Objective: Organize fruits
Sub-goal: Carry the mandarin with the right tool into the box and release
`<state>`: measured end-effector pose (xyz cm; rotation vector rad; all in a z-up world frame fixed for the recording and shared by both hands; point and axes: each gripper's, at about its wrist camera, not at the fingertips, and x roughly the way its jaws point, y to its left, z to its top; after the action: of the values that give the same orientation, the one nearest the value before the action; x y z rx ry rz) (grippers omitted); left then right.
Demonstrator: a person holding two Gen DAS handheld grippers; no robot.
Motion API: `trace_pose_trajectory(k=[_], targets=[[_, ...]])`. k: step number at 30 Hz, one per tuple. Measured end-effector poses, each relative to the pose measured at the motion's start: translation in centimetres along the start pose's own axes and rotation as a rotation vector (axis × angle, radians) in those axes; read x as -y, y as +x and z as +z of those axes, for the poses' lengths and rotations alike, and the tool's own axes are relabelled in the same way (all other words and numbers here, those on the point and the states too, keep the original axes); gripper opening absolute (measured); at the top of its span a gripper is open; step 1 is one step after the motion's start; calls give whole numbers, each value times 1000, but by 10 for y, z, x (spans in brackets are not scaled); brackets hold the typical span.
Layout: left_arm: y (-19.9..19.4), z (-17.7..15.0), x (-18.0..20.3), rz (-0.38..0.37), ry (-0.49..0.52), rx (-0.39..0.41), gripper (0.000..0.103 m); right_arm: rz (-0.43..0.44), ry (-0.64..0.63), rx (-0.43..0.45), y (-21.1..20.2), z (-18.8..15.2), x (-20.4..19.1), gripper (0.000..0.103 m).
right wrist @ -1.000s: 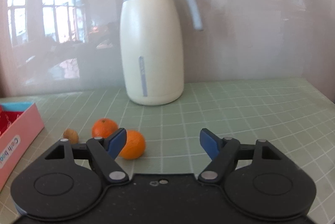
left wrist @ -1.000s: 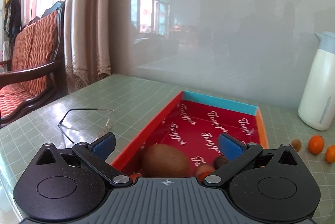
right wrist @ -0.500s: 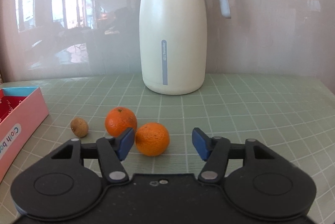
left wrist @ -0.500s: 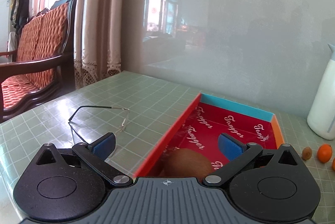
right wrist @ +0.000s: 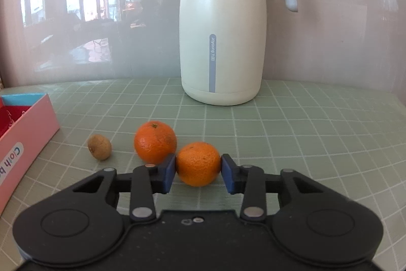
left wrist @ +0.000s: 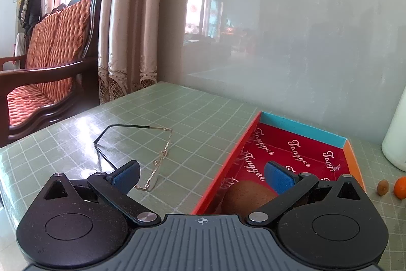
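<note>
In the right wrist view my right gripper (right wrist: pixel 198 172) has its jaws closing on the nearer orange (right wrist: pixel 198 163), and both blue pads touch its sides. The orange rests on the green grid mat. A second orange (right wrist: pixel 154 141) sits just behind it to the left, and a small brown fruit (right wrist: pixel 99 146) lies further left. In the left wrist view my left gripper (left wrist: pixel 203 176) is open over the left wall of the red-lined box (left wrist: pixel 302 127). A brown kiwi (left wrist: pixel 247 197) lies in the box's near end, partly hidden by the right finger.
A tall cream jug (right wrist: pixel 223 30) stands against the wall behind the oranges. The pink side of the box (right wrist: pixel 28 129) is at the left. A pair of glasses (left wrist: pixel 157 159) lies on the mat left of the box. A cushioned wooden chair (left wrist: pixel 48 63) stands beyond the table's left edge.
My right gripper moved forward to the nearer orange and its jaws narrowed from wide open onto it. The left gripper shifted left, and the box now lies further right in its view.
</note>
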<state>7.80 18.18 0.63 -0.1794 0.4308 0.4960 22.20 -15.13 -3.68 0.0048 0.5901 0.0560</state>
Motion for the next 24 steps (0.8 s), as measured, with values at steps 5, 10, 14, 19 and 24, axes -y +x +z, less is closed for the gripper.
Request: trace_pose_trajectory(k=[5,10,14,19,24], targets=[[-3,0,-1,3,-1,7,103,10,8,0,-5,2,-2,37],[-4,-1,-6,18,7,6,103,32,1,25,-17,8,-15,37],[-6,-2,-14,32,1,7,103,63,-2,39,-25,11,-29,37],[-7,-3,-28,55,-4,13,103,113,-23,59,-32,13,-56,37],[-4,-2,-42,73,-15,4,103,158,-45,79,-36,15,-82,37]])
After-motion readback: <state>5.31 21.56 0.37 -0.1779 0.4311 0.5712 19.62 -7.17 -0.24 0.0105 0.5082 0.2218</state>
